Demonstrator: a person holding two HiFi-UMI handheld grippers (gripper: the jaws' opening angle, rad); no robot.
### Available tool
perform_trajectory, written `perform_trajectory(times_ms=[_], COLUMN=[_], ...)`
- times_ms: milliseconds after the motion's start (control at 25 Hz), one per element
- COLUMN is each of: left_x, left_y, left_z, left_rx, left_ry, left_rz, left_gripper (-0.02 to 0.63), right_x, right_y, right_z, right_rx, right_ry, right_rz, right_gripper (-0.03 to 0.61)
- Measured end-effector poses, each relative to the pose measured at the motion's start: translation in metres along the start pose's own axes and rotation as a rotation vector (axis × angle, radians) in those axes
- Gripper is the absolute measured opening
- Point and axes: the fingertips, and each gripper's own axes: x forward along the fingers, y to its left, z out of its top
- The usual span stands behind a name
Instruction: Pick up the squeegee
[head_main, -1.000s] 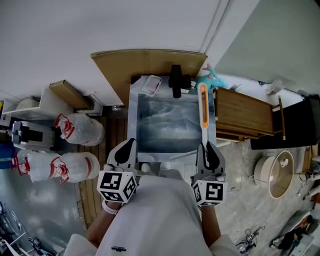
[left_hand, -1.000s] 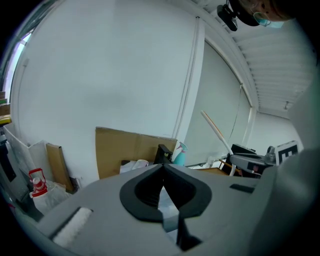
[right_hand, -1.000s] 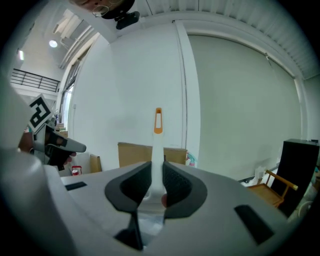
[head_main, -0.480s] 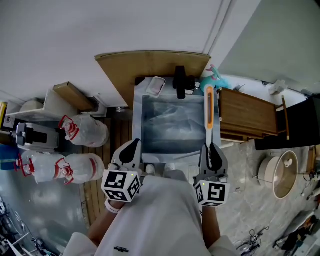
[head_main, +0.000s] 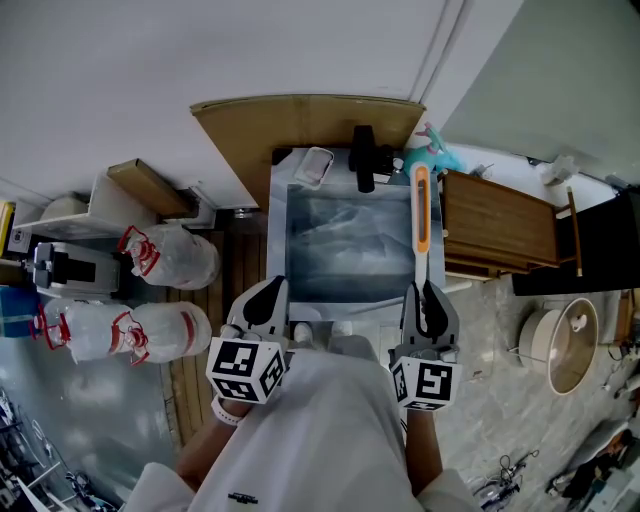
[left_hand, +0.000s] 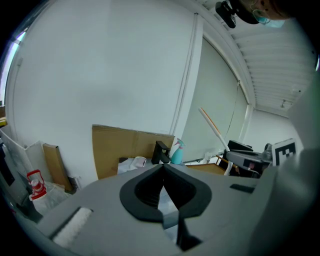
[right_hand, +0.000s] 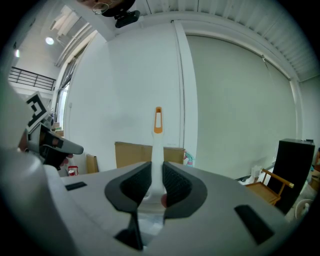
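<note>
The squeegee (head_main: 421, 215) has a white handle with an orange end, and it sticks out away from me over the grey sheet on the table (head_main: 345, 255). My right gripper (head_main: 425, 292) is shut on its near end. In the right gripper view the white handle (right_hand: 158, 131) rises straight up from between the black pads (right_hand: 175, 182). My left gripper (head_main: 270, 293) hovers at the table's near edge, shut with nothing in it; in its own view (left_hand: 163, 168) the tips meet. The squeegee's blade is hidden.
A black fixture (head_main: 361, 157), a white tub (head_main: 315, 167) and a teal spray bottle (head_main: 432, 152) stand at the table's far end before a cardboard sheet (head_main: 300, 120). A wooden crate (head_main: 495, 232) flanks the right side. Tied plastic bags (head_main: 165, 258) lie on the left.
The head view has drifted a little, so the scene sits slightly further right. Both grippers and the squeegee keep the same stance.
</note>
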Motion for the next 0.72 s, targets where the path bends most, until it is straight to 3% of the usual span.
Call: perform_trajectory(times_ms=[720], left_x=[0.0016], left_y=[-0.0024], left_z=[-0.0034], left_rx=[0.007], left_ry=[0.002], left_rz=[-0.015], left_gripper=[0.005], right_x=[0.0024], right_y=[0.0032], right_z=[0.0011], right_rx=[-0.004], right_ry=[0.012], right_rz=[0.0], right_gripper=[0.063])
